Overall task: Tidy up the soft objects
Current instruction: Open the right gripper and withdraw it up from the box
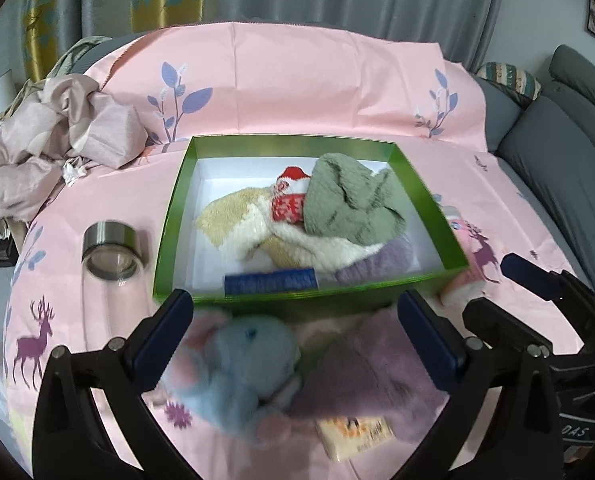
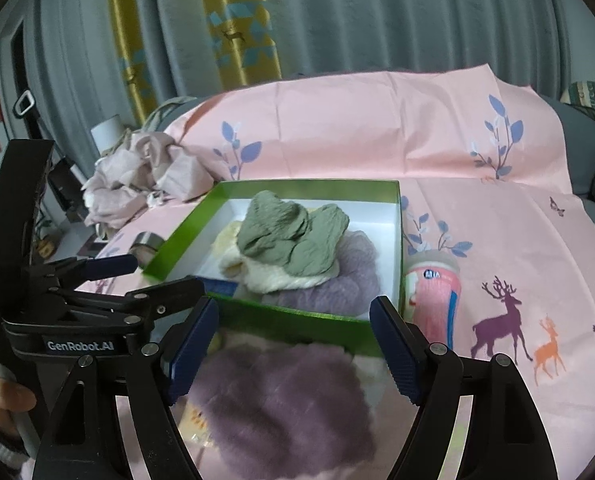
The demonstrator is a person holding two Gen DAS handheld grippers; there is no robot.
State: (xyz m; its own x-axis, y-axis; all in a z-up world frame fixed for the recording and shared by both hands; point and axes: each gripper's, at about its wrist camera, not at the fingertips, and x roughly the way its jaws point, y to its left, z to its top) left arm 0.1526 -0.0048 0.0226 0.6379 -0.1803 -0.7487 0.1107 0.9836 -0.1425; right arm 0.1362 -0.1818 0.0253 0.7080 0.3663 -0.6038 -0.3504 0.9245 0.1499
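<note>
2 claws hang over a sofa draped in a pink sheet (image 1: 297,80) printed with deer and leaves. The left claw (image 1: 295,334) has its jaws spread wide with nothing pressed between the pads; below and past them lie a blurred blue plush toy (image 1: 241,364) and a purple fluffy cloth (image 1: 361,376), both too smeared to show their edges or whether they touch. The right claw (image 2: 293,350) also stands apart, its pads clear of the same purple fluffy cloth (image 2: 285,404) beneath it. A green box (image 1: 169,216) with a white inside sits on the sheet just beyond both claws. In it a green fuzzy cloth (image 1: 349,204) lies on top of a cream and tan knitted piece (image 1: 249,224), a red and white patterned item (image 1: 289,200) that is mostly covered, and a lilac fluffy piece (image 1: 381,260) of which only an edge shows. A blue strip (image 1: 271,282) at the near wall of the box is blurred and cannot be identified. Left of the box lies a clear bottle with a metal band (image 1: 111,252); its lower end fades into the sheet. A pink cup-like object (image 2: 435,296) stands just beside the box's right wall, partly hidden by the right claw's finger. A crumpled pale cloth heap (image 1: 57,136) sits at the far left. A yellow label (image 1: 357,434) near the purple fluffy cloth is unreadable. A hand (image 2: 1,392), cut off at the frame edge, grips the left claw's handle.
</note>
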